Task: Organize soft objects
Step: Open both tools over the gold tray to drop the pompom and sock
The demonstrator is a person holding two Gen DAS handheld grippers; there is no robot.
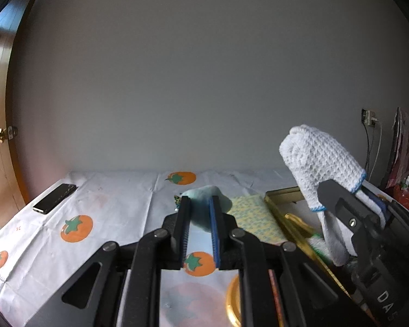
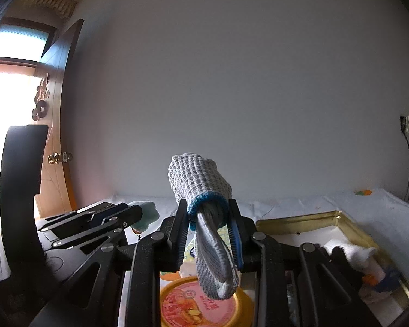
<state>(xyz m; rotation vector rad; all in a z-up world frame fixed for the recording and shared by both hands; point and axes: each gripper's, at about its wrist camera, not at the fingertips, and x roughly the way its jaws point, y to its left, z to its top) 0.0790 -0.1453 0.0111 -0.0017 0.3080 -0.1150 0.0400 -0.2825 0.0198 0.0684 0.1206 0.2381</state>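
Observation:
A mint-green plush piece [image 1: 204, 190] is pinched between the blue pads of my left gripper [image 1: 200, 201], which is shut on it above the tablecloth. My right gripper [image 2: 207, 205] is shut on a white knitted glove [image 2: 200, 179] with a blue cuff. The glove's top stands up past the fingertips and its lower part hangs down between the fingers. In the left wrist view the same glove [image 1: 319, 158] shows at the right. In the right wrist view the left gripper with the plush piece [image 2: 147, 215] shows at the left.
A white tablecloth [image 1: 117, 207] printed with orange fruits covers the table. A gold tin box [image 2: 354, 226] with several items stands at the right. A round yellow-lidded tin [image 2: 182, 305] lies below the grippers. A phone [image 1: 54, 198] lies far left, a yellow patterned cloth [image 1: 253, 218] mid-table. A wall is behind.

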